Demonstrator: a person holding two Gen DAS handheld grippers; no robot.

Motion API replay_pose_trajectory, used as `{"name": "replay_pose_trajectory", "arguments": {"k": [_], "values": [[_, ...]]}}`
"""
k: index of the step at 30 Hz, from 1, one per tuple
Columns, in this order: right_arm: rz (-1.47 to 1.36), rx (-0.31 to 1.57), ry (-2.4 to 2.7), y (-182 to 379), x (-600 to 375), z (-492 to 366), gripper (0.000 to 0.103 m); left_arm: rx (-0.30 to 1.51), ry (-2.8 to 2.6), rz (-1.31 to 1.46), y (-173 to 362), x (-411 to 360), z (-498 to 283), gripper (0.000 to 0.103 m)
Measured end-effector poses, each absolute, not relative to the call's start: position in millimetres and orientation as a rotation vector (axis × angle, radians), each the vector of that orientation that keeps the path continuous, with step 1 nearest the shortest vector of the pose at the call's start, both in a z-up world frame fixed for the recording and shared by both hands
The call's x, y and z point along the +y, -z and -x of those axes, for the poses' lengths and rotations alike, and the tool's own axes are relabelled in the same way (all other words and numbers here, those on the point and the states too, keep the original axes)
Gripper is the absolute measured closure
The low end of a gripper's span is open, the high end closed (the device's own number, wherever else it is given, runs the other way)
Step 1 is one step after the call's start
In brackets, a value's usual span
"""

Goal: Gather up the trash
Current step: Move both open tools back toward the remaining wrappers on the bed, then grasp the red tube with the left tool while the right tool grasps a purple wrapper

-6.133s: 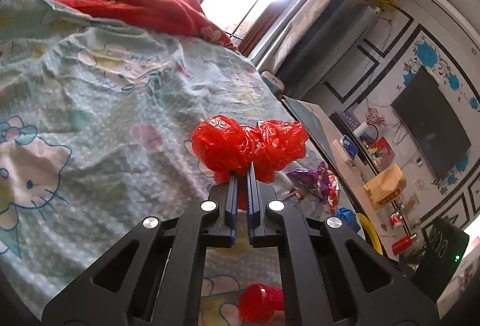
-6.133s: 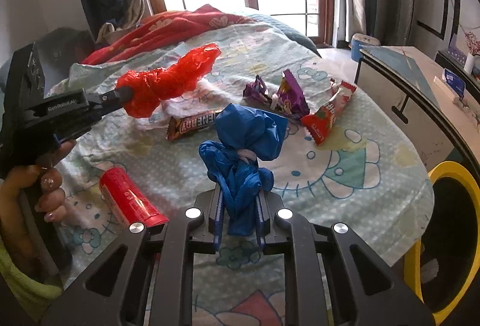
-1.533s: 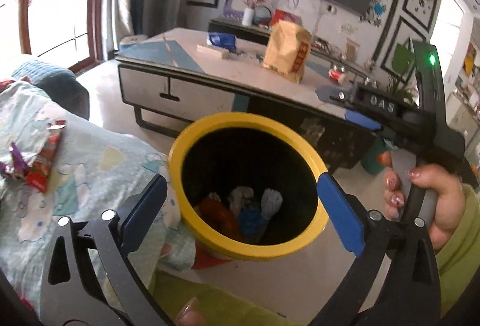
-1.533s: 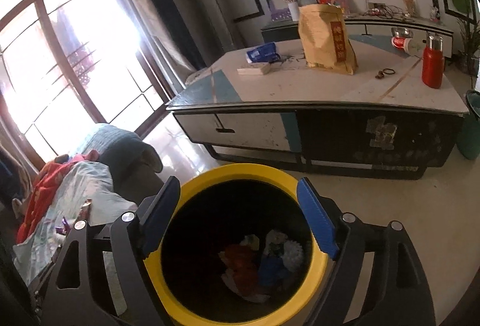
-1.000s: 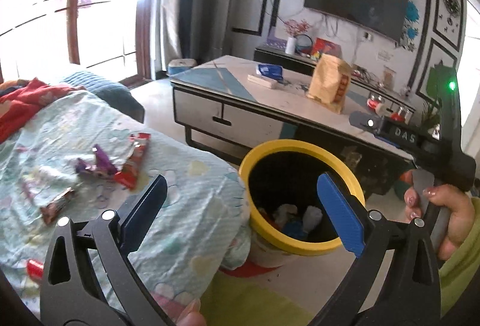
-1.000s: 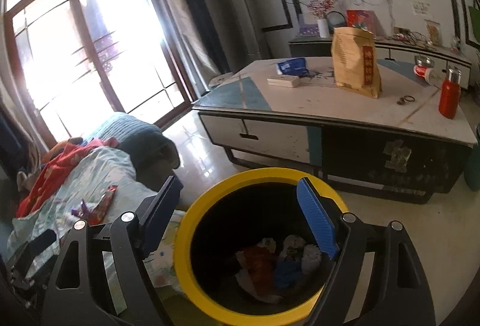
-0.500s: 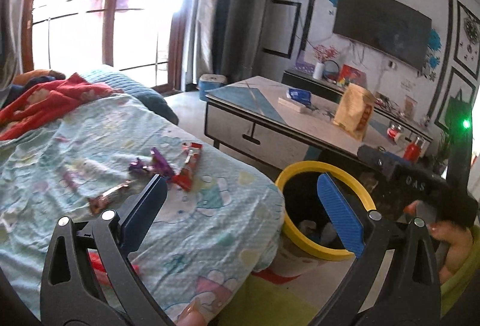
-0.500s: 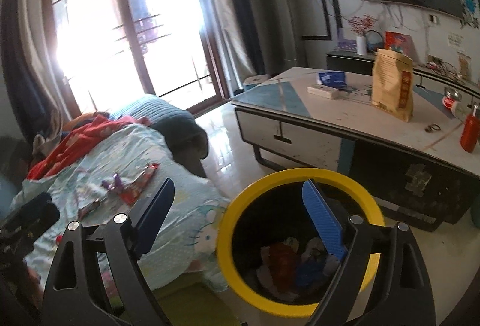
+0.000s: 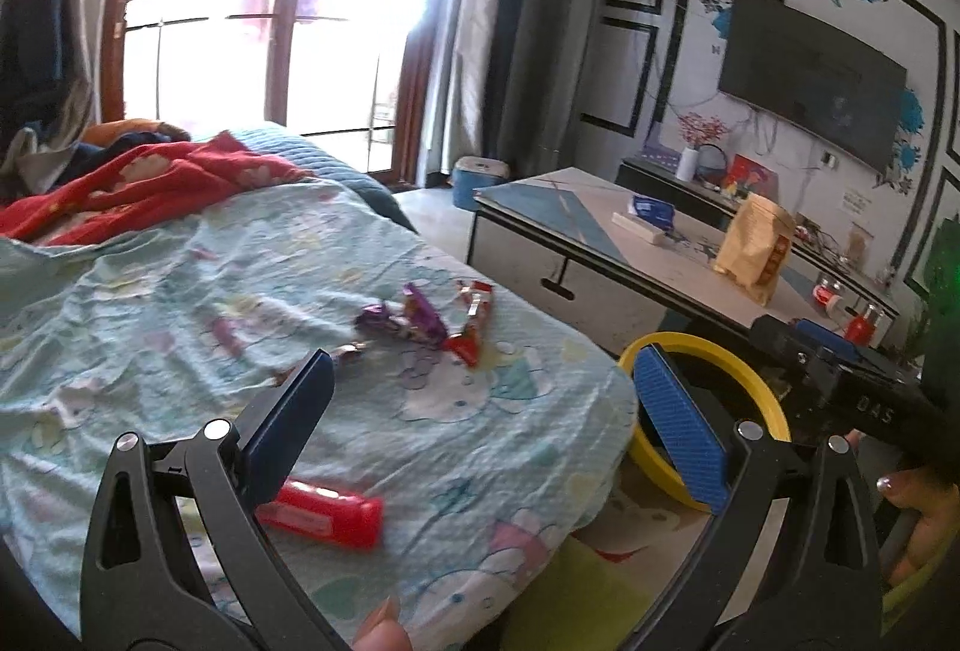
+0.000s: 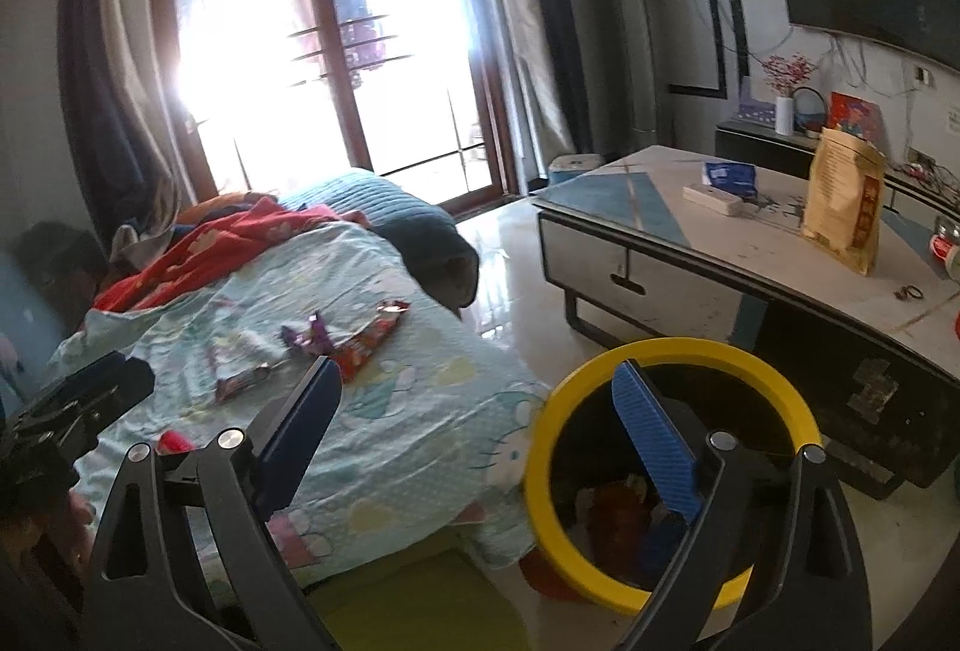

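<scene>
Both tools, left tool (image 9: 480,414) and right tool (image 10: 474,426), stand spread and empty. We judge the step a return for more trash. Wrappers (image 9: 432,321) lie at 12 o'clock on the bed (image 9: 180,291), crinkled and light; a red tube (image 9: 327,513) at 7. The yellow-rimmed bin (image 10: 678,351) sits at 3 o'clock.

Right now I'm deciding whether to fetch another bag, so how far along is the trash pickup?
Partly done: red and blue trash lies inside the yellow-rimmed bin. Nothing is in hand; the left gripper and right gripper are both open and empty. Left on the bed: a red can, purple wrappers, a red wrapper and a brown candy bar.
</scene>
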State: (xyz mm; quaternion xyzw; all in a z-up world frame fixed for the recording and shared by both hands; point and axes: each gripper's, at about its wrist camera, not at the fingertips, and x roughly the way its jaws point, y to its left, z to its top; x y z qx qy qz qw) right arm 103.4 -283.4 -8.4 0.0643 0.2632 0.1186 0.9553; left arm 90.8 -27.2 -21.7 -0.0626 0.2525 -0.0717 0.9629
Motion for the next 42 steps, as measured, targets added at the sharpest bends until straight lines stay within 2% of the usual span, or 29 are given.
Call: {"name": "replay_pose_trajectory", "arguments": {"k": [25,42], "values": [[-0.054,0.552,-0.475,-5.2,-197.8,-109.2,0.014,0.517,-0.101,0.21,22.0,63.6,-63.6,0.011],[0.025,0.659,-0.547,20.7,-135.6,-163.4,0.014,0.647,-0.205,0.338,56.1,112.2,-57.4,0.011]]}}
